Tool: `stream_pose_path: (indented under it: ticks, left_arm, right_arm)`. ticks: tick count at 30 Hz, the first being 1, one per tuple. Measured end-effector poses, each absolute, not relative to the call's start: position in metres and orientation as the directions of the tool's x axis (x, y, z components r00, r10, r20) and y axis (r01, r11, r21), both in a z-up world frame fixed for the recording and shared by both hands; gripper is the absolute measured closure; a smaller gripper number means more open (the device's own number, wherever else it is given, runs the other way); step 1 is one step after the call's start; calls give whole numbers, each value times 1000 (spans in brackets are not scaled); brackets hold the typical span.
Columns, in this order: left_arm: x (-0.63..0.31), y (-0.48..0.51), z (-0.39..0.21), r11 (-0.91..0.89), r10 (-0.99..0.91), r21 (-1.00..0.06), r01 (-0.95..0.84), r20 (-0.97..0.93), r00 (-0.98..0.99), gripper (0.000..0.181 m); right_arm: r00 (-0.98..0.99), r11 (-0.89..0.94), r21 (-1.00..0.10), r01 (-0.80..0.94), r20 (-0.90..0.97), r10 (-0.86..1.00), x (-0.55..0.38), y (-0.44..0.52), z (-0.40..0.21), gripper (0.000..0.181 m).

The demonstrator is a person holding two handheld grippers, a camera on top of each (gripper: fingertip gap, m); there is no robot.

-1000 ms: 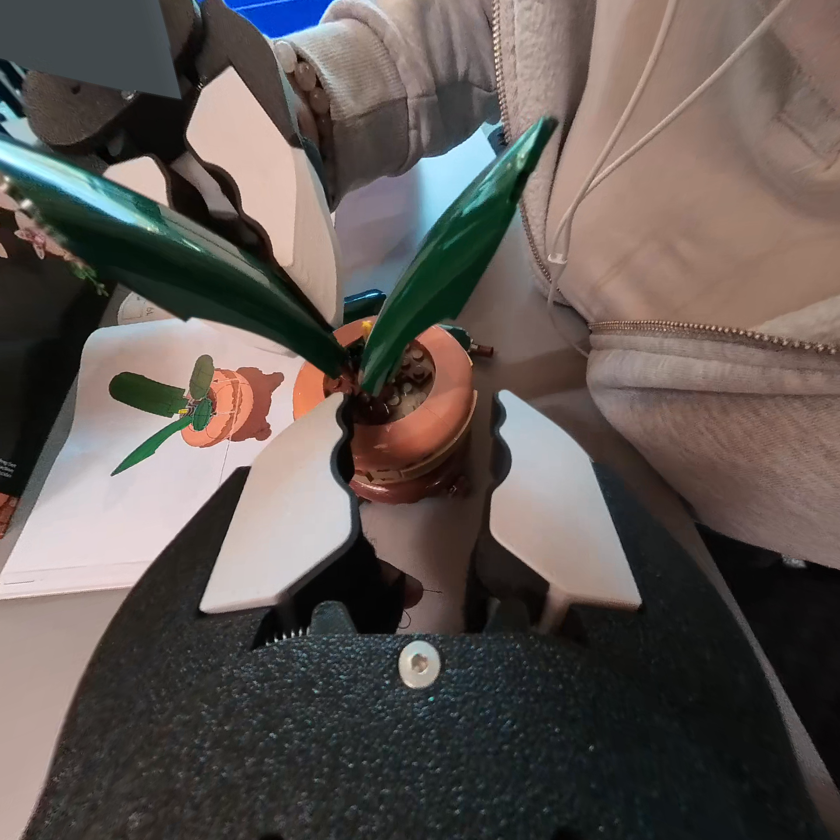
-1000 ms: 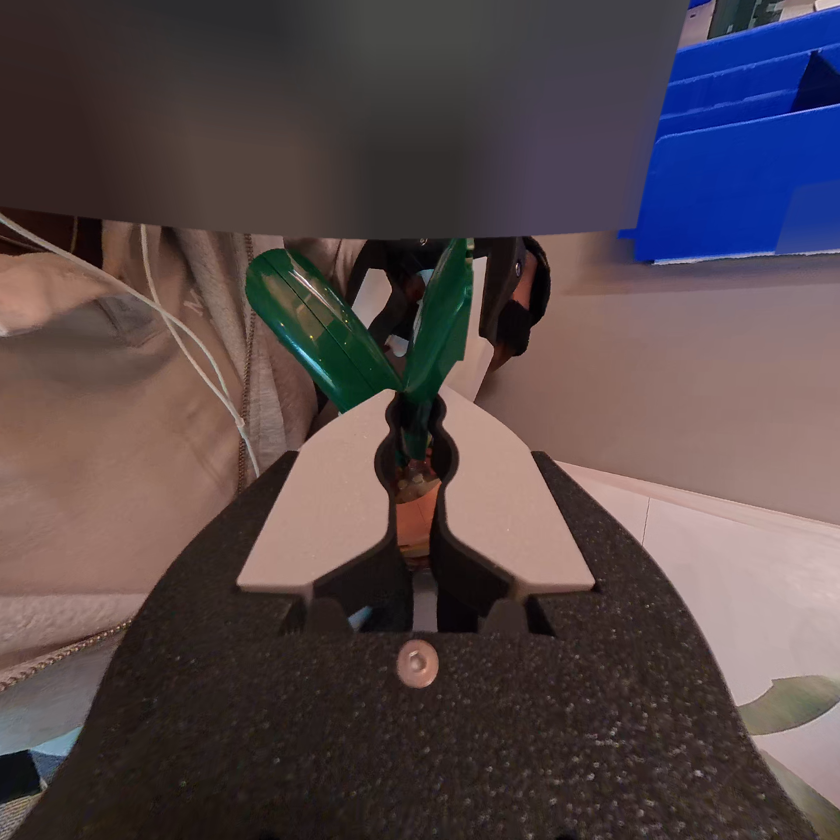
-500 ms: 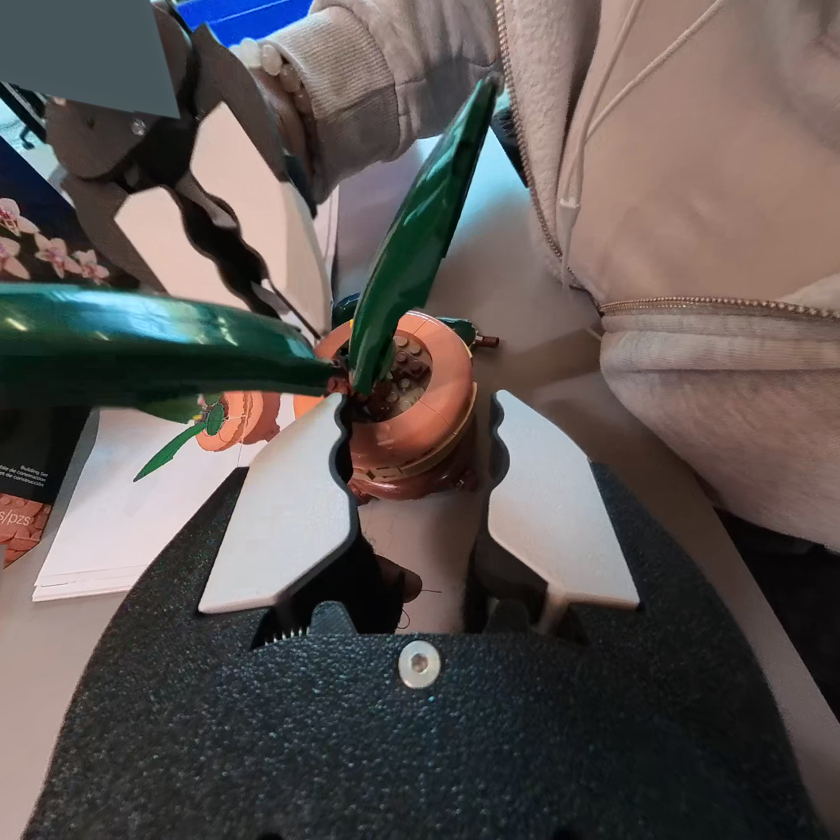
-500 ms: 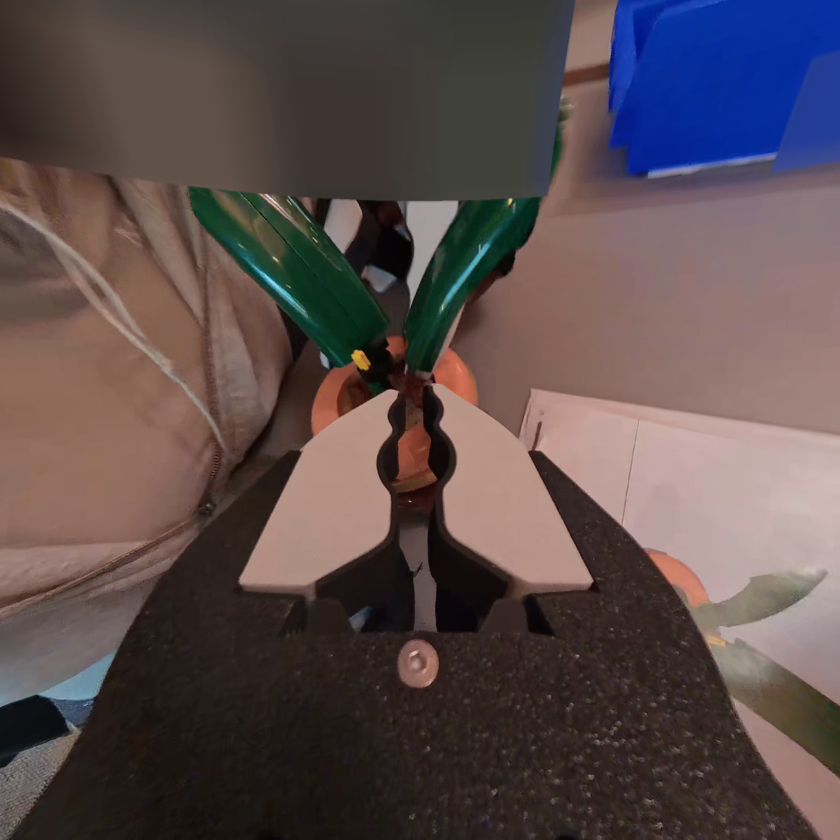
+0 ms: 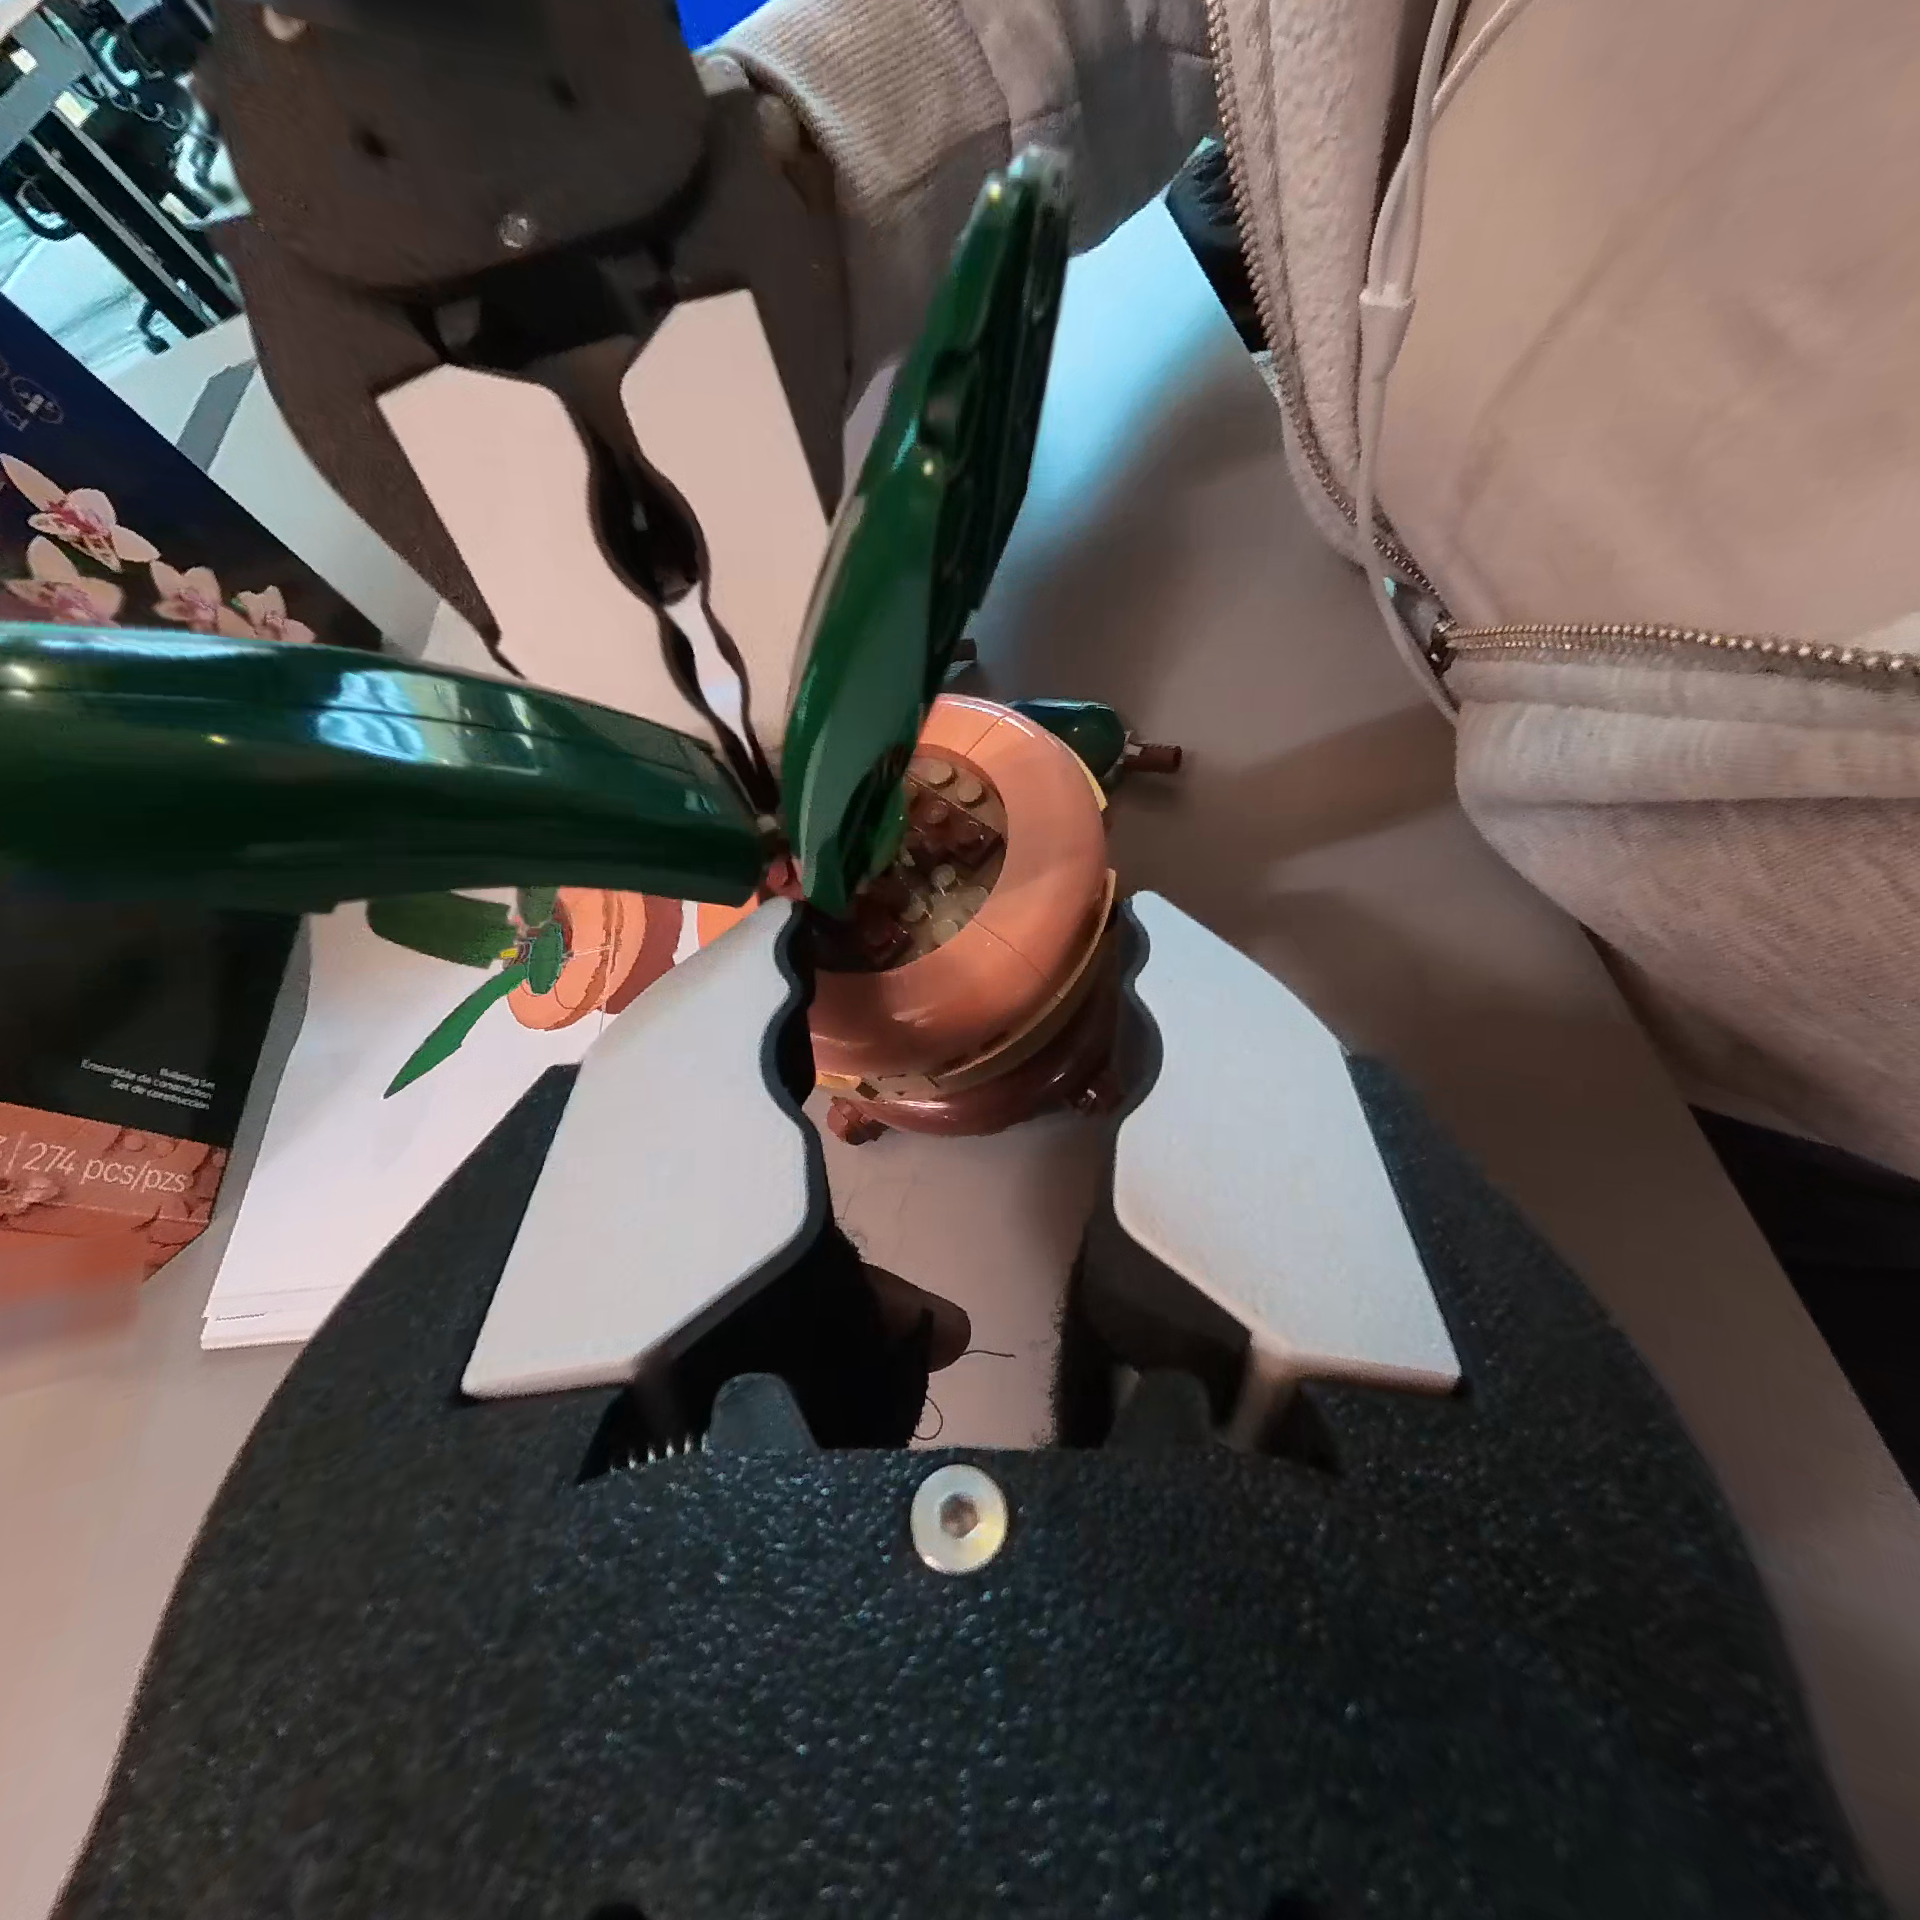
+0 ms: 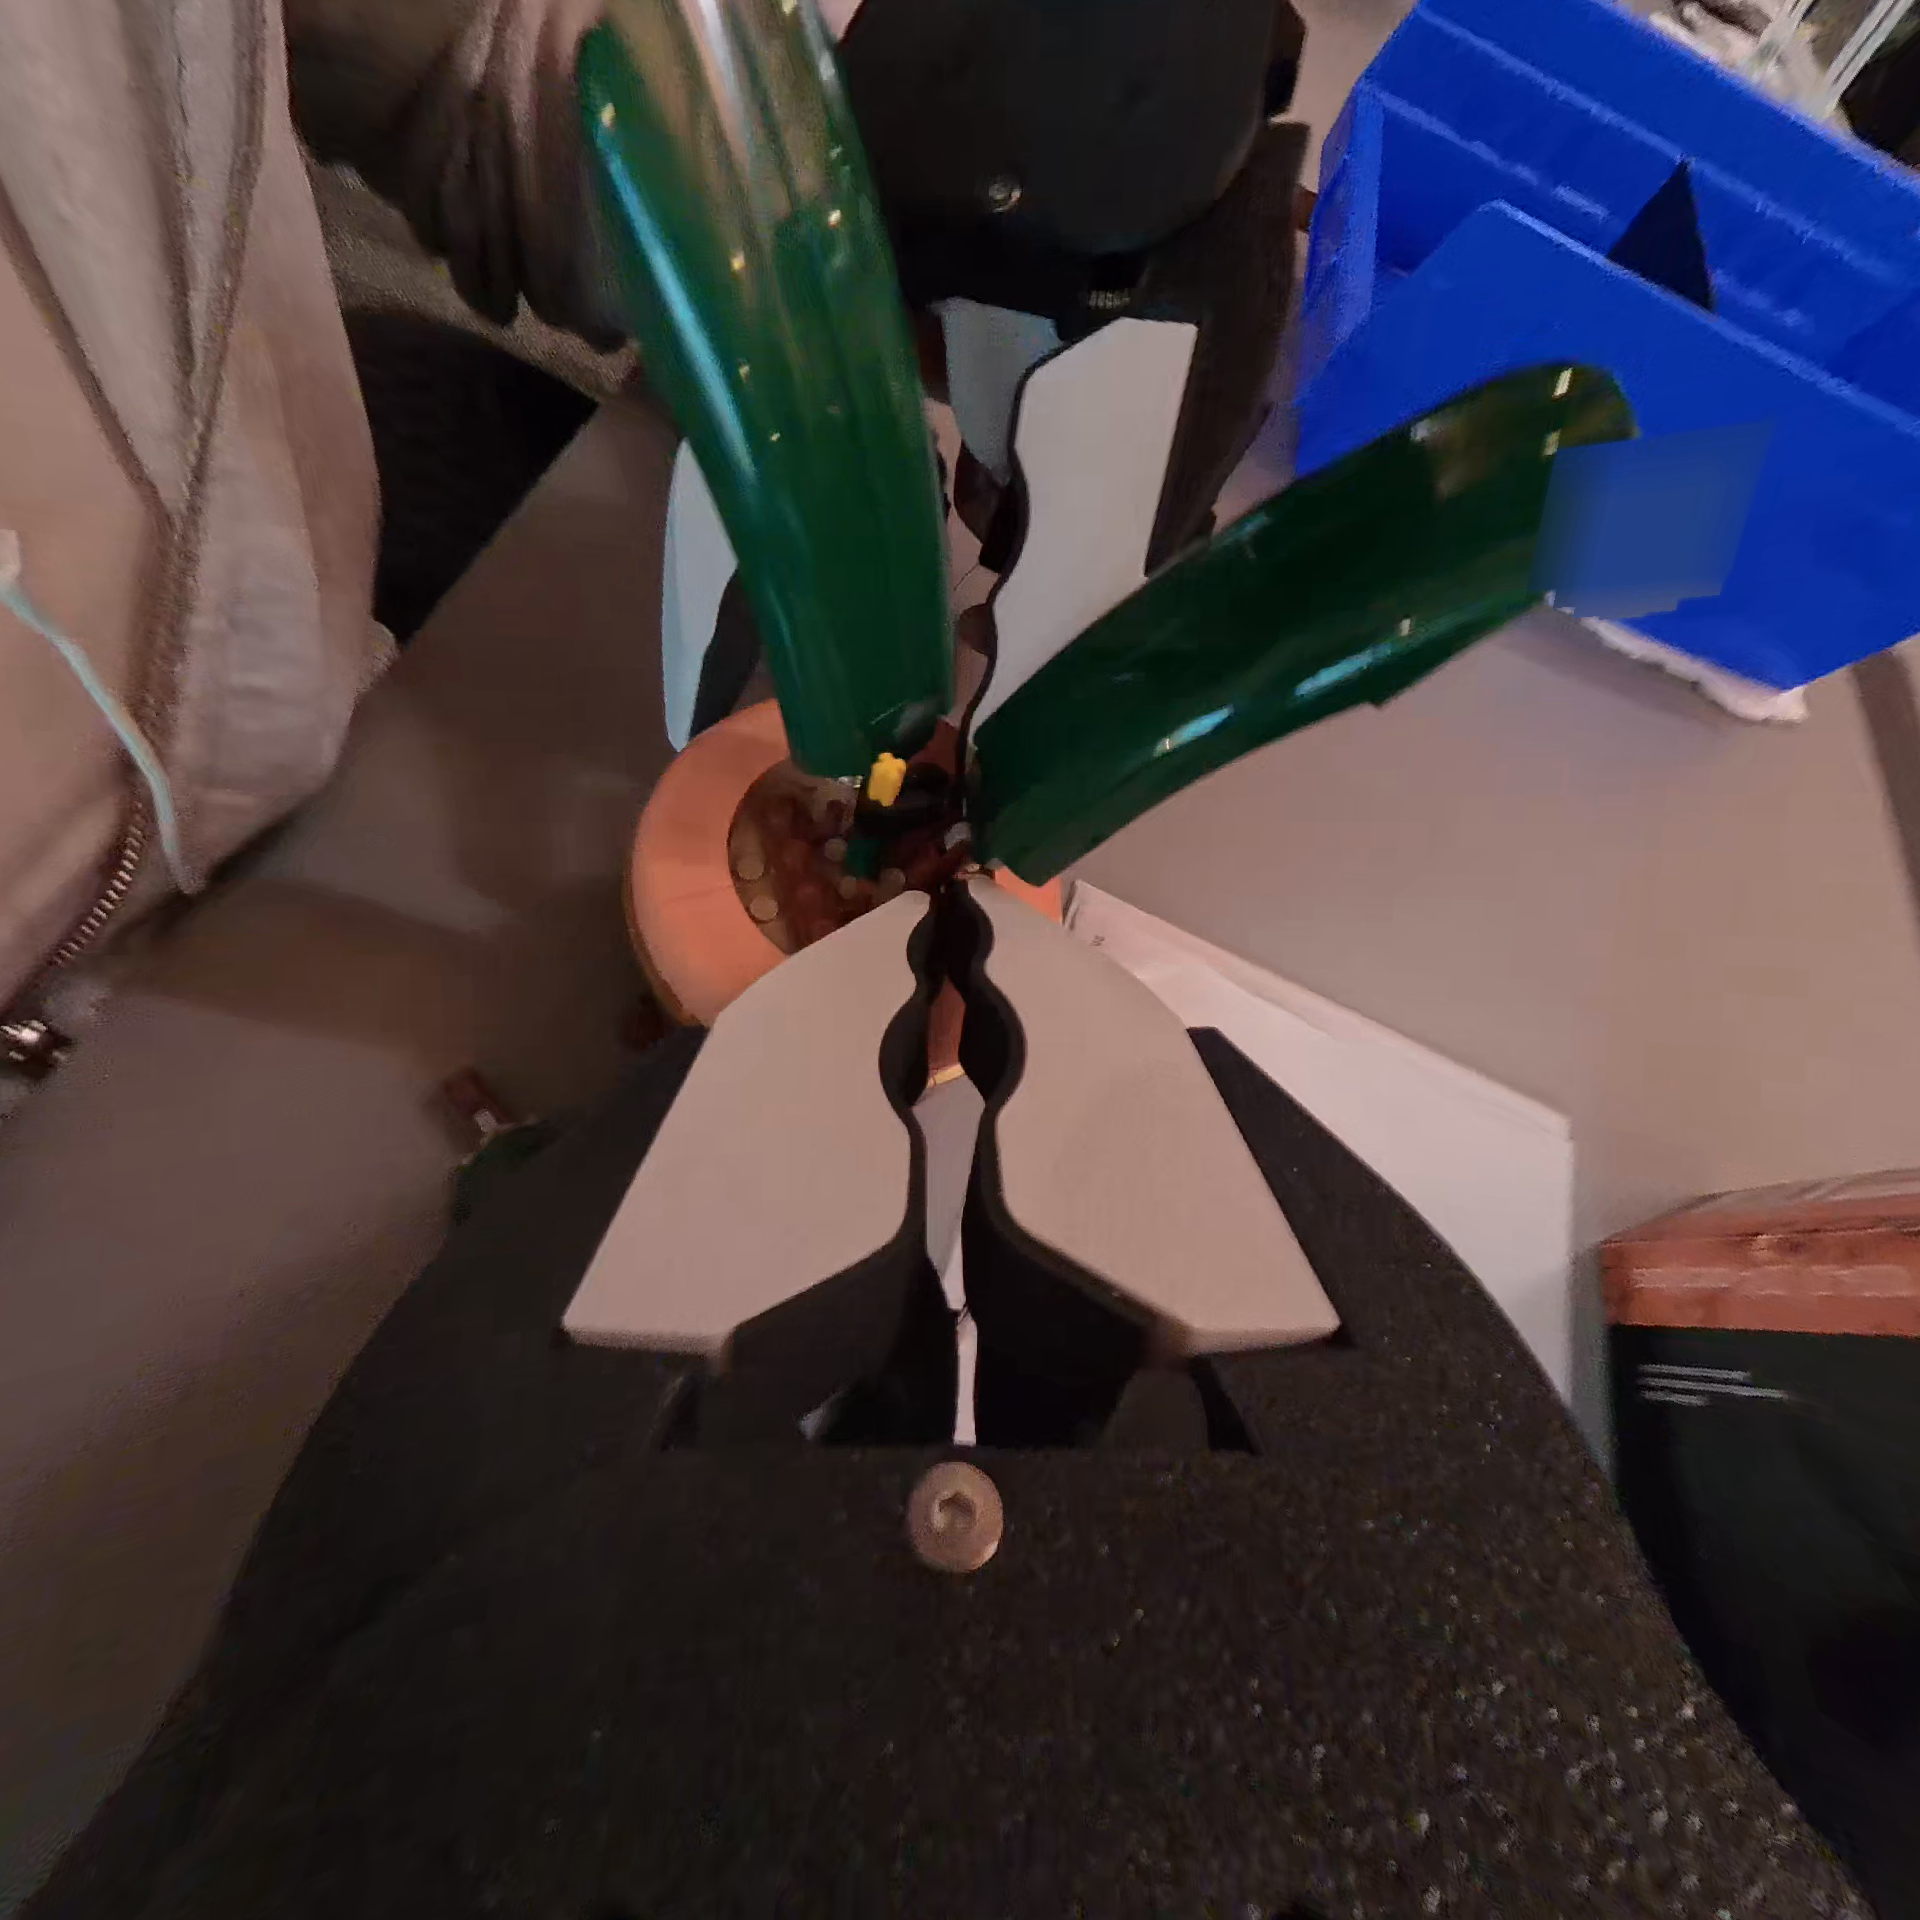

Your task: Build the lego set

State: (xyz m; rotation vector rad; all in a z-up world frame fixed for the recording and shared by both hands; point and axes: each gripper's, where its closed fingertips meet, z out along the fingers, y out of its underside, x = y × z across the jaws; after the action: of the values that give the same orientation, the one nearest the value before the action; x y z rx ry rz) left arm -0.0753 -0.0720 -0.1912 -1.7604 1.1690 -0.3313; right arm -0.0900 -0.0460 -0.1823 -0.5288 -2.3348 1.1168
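Leftmost in the left wrist view, a dark printed box (image 5: 94, 935) with flower pictures lies on the pale tabletop (image 5: 1299, 623), and beside it a white instruction booklet (image 5: 343, 1143) lies open at a drawing of the pot. Next comes the build itself: a round terracotta lego pot (image 5: 997, 935) on a brown base, its top filled with studded brown plates. The left tool (image 5: 961, 940) has its grey fingers spread and straddling the pot; the left finger touches the rim, while contact on the right side cannot be confirmed, so it braces more than clamps. Two long dark-green leaves rise from the pot's centre, a low leaf (image 5: 343, 769) sweeping left and an upright leaf (image 5: 925, 520); both are glossy, hard plastic, smooth and curved like blades. Across the pot, the right tool (image 6: 951, 894) has its wavy-edged fingers drawn nearly together at the leaf stems, seemingly pinching them, though what sits between the tips is hidden. At far right of that view stand blue plastic bins (image 6: 1610, 343).

The step appears to be seating or angling the leaves. To do it well, hold the pot steady on both sides, press straight down through the stem joint, and avoid levering the slick leaves, which would likely slip or pop free.
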Motion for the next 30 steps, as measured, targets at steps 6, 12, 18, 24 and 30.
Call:
stream_pose_path:
  ticks: [6, 12, 18, 24, 30]
  left_arm:
    - [-75, -72, -192, -57, -825, -825, -562, -278, 492, 127]
    - [-76, -74, -191, -22, -826, -829, -559, -300, 477, 127]
    - [-74, -77, -187, -2, -847, -872, -490, -259, 464, 130]
    - [-73, -77, -188, -6, -859, -867, -499, -251, 446, 131]
    - [-74, -77, -188, -8, -882, -829, -559, -258, 395, 135]
  right_arm:
    - [-804, 702, -708, 81, 369, 466, -90, -45, -183, 181]
    - [-811, 746, -662, 69, 397, 428, -90, -45, -184, 181]
    - [-806, 738, -673, 53, 407, 430, -90, -45, -184, 181]
    - [-799, 719, -694, 44, 408, 443, -89, -45, -184, 181]
    - [-780, 685, -728, 31, 411, 472, -89, -47, -184, 181]
